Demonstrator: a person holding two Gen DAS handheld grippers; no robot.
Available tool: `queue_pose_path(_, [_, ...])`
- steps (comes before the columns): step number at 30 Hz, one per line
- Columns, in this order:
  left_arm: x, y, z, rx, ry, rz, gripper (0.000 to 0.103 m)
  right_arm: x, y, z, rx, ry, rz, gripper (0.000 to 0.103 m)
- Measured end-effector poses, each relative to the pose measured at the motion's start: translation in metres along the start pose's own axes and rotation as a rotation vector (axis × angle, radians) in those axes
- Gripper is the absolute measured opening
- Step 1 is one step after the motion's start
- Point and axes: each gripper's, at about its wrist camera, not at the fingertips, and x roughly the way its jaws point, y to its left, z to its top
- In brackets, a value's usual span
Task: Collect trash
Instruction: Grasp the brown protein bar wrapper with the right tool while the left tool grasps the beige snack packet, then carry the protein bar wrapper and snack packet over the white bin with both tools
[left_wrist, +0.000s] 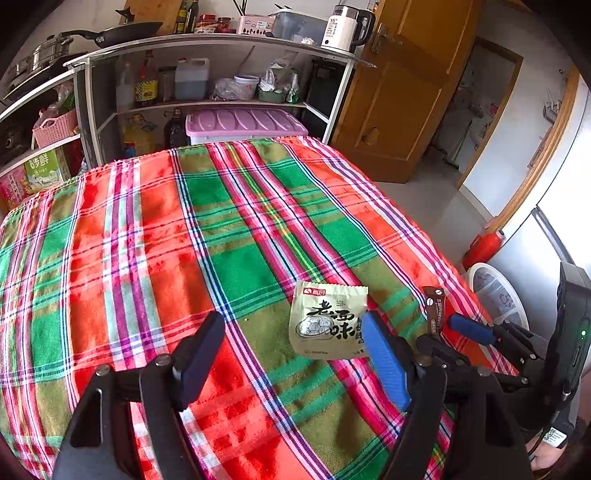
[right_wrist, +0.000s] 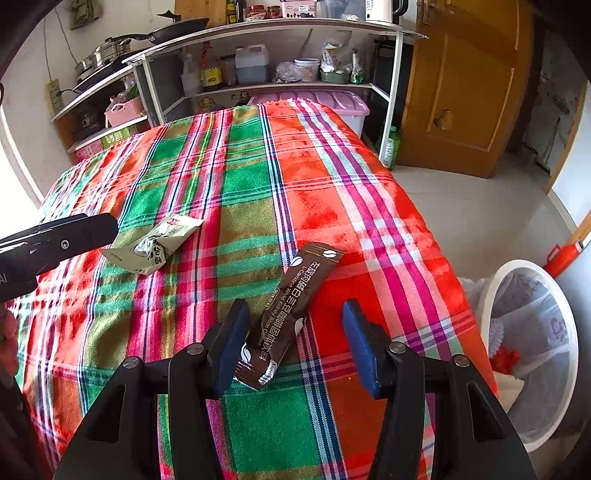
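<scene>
A pale green snack wrapper (left_wrist: 327, 320) with black printed characters and a picture of dumplings lies crumpled and emptied on the plaid cloth, near the worktop's right edge. Just right of it lies a long brown coffee sachet (right_wrist: 288, 314), flat, with white lettering and coffee-bean marks, its far end angled right. On the floor beside the worktop stands a white bin (right_wrist: 532, 354), bag-lined, holding some scraps.
</scene>
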Motion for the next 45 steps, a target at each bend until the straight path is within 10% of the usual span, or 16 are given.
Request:
queue_pose_path(8, [0.015, -0.011, 0.001, 0.012, 0.034, 0.006, 0.078, -0.005, -0.004, -0.004, -0.011, -0.017, -0.038, 0.028])
queue_pose_path(26, [0.037, -0.031, -0.003, 0.075, 0.07, 0.033, 0.078, -0.023, -0.012, -0.008, 0.009, -0.063, -0.003, 0.023])
queue_pose_path(45, [0.036, -0.037, -0.005, 0.113, 0.055, 0.076, 0.055, -0.025, -0.015, -0.008, 0.018, -0.075, 0.007, 0.023])
